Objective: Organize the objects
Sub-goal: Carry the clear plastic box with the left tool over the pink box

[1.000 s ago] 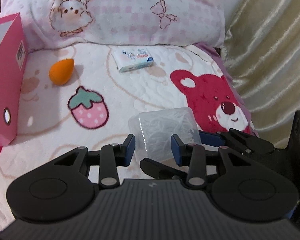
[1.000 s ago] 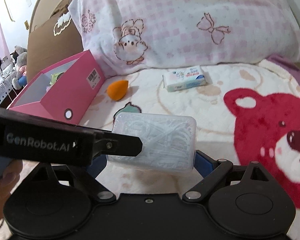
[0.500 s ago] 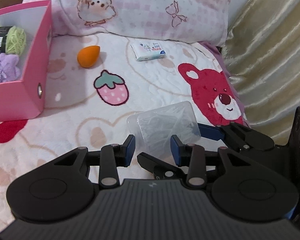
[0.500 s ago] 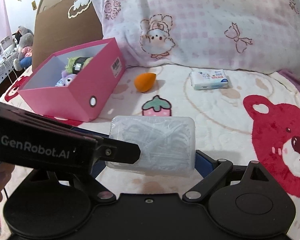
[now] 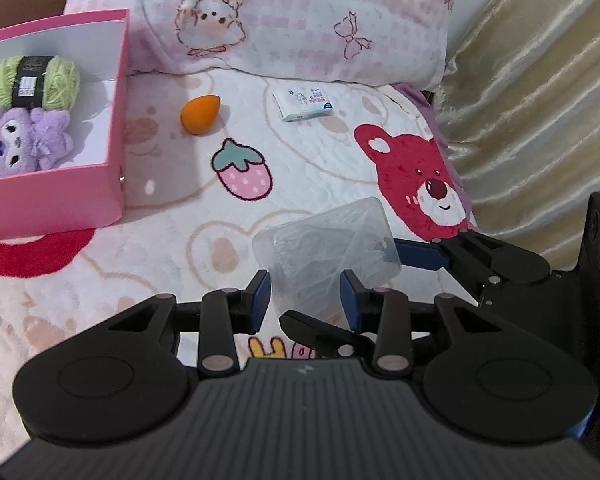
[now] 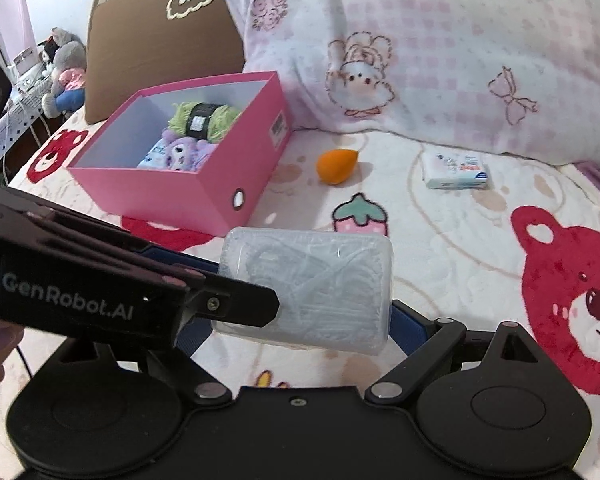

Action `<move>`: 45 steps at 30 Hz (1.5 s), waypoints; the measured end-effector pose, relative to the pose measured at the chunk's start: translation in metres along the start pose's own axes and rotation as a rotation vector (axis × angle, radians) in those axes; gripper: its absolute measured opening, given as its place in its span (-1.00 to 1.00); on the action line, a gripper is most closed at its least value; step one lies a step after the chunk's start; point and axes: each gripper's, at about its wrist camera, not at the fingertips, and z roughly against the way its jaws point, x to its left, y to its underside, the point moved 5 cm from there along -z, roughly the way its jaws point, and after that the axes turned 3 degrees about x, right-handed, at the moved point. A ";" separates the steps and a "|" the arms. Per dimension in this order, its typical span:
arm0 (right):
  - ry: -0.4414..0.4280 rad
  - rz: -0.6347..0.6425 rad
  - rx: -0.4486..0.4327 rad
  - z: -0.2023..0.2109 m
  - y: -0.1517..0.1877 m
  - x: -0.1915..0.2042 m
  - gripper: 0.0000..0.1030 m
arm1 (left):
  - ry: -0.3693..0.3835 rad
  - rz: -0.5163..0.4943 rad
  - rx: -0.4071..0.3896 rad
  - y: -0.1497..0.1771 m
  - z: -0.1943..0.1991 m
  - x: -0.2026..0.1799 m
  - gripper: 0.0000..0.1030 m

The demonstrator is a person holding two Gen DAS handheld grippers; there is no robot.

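Above pink bear-print blanket, clear rectangular plastic box of white picks clamped in right gripper; left gripper pinching box's near corner. Open pink cardboard box near, up-left.

Checked pillow, gold curtain, stuffed toys.

Both handheld grippers are matte black plastic. The left gripper has a ribbed grey-black housing at 6 o'clock, two round black discs at 7 and 5 o'clock, and jointed linkage bars with silver pivot pins leading to blue finger pads. The right gripper has the same discs, silver pins and a small centre screw. White lettering "GenRobot.AI" marks the black bar at 9 o'clock.
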 end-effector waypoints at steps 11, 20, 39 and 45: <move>-0.002 0.037 0.049 0.007 -0.016 0.039 0.84 | 0.016 0.046 -0.008 0.004 0.035 0.025 -0.31; -0.045 0.084 0.003 0.016 -0.043 0.072 0.84 | -0.007 0.065 -0.068 -0.005 0.076 0.047 -0.30; -0.147 0.160 -0.005 0.002 -0.097 0.142 0.85 | -0.053 0.191 -0.141 -0.022 0.131 0.126 -0.24; -0.197 0.159 -0.017 -0.003 -0.125 0.162 0.83 | -0.103 0.205 -0.185 -0.039 0.152 0.147 -0.23</move>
